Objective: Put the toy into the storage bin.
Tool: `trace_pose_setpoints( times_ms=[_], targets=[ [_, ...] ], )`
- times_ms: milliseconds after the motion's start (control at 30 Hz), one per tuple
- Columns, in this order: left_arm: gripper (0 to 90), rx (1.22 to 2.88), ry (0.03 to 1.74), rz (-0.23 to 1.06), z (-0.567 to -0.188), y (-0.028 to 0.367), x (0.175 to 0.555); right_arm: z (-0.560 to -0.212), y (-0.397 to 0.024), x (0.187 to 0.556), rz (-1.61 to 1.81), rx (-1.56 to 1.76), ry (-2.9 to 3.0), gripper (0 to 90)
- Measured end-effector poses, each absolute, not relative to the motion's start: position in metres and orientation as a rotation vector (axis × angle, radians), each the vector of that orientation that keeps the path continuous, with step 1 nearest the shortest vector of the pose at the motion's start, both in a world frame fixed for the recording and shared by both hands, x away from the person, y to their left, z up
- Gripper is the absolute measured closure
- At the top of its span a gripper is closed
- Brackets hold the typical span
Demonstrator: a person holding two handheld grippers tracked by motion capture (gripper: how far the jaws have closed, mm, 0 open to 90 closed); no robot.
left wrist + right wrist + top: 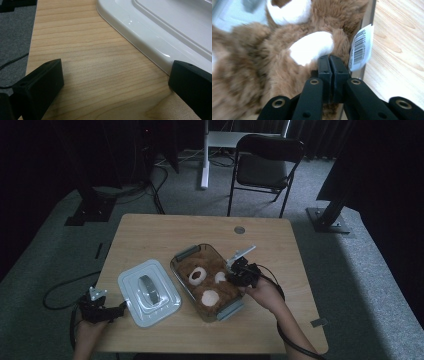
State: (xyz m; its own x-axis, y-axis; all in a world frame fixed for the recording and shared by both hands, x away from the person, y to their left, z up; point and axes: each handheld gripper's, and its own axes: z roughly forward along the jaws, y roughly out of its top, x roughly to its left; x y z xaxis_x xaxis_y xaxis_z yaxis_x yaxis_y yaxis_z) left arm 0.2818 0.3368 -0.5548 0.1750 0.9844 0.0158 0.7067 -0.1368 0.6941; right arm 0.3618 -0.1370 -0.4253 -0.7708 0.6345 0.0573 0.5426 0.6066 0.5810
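The right gripper [329, 58], jaws pressed together, is tucking the plush bear [207, 282] into the container [183, 254]. The left gripper [115, 80], jaws spread, is waiting beside the lid [149, 292], at the container's 9 o'clock; lidding likely comes next.

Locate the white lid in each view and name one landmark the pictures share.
High view: the white lid lies flat on the wooden table, left of the clear container holding the plush toy.
Left gripper view: its rounded edge crosses the upper right, between the open jaws.
Right gripper view: only a blurred pale patch at top left, possibly the lid.
Shared landmark: the table's light wood grain.
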Motion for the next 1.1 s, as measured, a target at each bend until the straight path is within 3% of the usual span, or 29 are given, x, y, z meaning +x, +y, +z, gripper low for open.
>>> trace_pose_setpoints(
  times_ms=[100, 333, 533, 700, 733, 1100],
  targets=[
    [0.6, 1.906, 1.590, 0.659, -0.555, 0.337, 0.282, -0.415, -0.146, 0.357, 0.961, 1.003, 2.641, 77.5],
    [0.6, 1.908, 1.590, 0.657, -0.555, 0.337, 0.282, -0.382, -0.165, 0.337, 1.179, 0.970, 2.593, 65.6],
    [0.6, 1.909, 1.591, 0.656, -0.555, 0.337, 0.282, -0.365, -0.164, 0.319, 1.325, 0.878, 2.606, 70.4],
    [0.6, 1.909, 1.591, 0.656, -0.555, 0.337, 0.282, -0.374, -0.141, 0.302, 1.352, 0.769, 2.692, 74.3],
    [0.6, 1.910, 1.591, 0.655, -0.555, 0.337, 0.282, -0.381, -0.131, 0.299, 1.329, 0.718, 2.733, 78.3],
    [0.6, 1.909, 1.591, 0.655, -0.555, 0.337, 0.282, -0.411, -0.096, 0.306, 1.117, 0.629, 2.852, 88.9]
  ],
)
